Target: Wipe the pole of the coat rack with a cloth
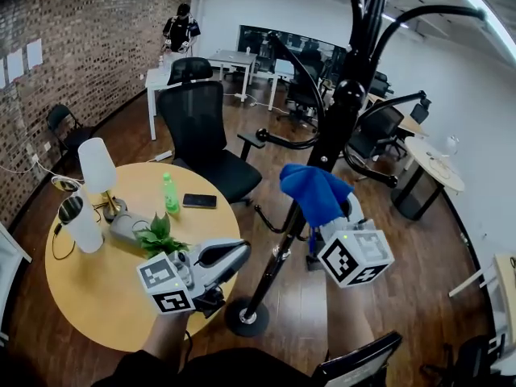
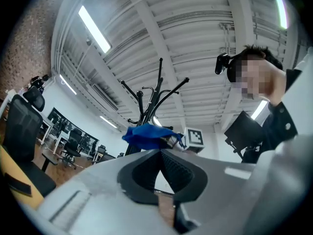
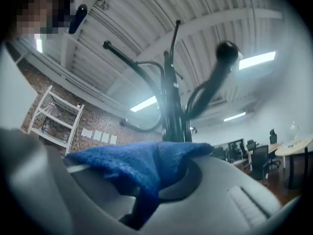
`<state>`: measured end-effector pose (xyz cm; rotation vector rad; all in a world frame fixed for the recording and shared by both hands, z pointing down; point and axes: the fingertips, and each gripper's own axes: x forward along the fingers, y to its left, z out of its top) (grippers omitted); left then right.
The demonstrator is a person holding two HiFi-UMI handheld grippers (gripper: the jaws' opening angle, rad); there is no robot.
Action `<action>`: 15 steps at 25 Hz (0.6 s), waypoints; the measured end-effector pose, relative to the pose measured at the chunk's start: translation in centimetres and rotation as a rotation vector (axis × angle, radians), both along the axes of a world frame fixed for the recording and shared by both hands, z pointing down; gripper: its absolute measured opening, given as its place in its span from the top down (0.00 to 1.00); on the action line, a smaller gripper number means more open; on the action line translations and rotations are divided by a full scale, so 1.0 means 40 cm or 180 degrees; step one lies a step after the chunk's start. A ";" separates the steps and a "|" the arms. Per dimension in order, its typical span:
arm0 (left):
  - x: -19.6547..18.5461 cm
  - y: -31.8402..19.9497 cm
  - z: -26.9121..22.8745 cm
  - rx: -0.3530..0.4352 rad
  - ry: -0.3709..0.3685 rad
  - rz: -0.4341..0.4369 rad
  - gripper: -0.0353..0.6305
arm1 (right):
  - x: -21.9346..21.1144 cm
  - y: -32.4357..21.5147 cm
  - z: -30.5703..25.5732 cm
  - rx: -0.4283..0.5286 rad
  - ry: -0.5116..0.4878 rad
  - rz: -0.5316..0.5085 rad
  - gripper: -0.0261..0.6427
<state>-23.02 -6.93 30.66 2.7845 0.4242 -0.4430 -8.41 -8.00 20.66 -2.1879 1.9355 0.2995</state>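
Two grippers are in my hands. The right gripper (image 1: 332, 210) has its jaws closed on a blue cloth (image 1: 314, 190), which bunches over the jaw tips and hangs down between them. In the head view the cloth sits right at the black pole (image 1: 326, 147) of the coat rack, about halfway up and on its right side. In the right gripper view the pole rises just behind the cloth, with curved hooks (image 3: 217, 77) branching off above.

The left gripper (image 1: 240, 251) is lower and to the left, near the foot of the pole, with its jaws closed tip to tip on nothing. It points toward the rack, well apart from the cloth.

The rack's round base (image 1: 246, 317) stands on the wooden floor beside a round yellow table (image 1: 97, 313). On the table are a white lamp (image 1: 97, 168), a green bottle (image 1: 170, 193), a dark phone (image 1: 199, 201) and a small plant (image 1: 159, 236). A black office chair (image 1: 201, 135) stands just behind the table.
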 end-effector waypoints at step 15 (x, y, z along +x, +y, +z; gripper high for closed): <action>-0.034 0.015 -0.079 0.0311 0.0195 0.0030 0.94 | -0.314 0.112 -0.399 0.0952 0.1030 -0.0654 0.92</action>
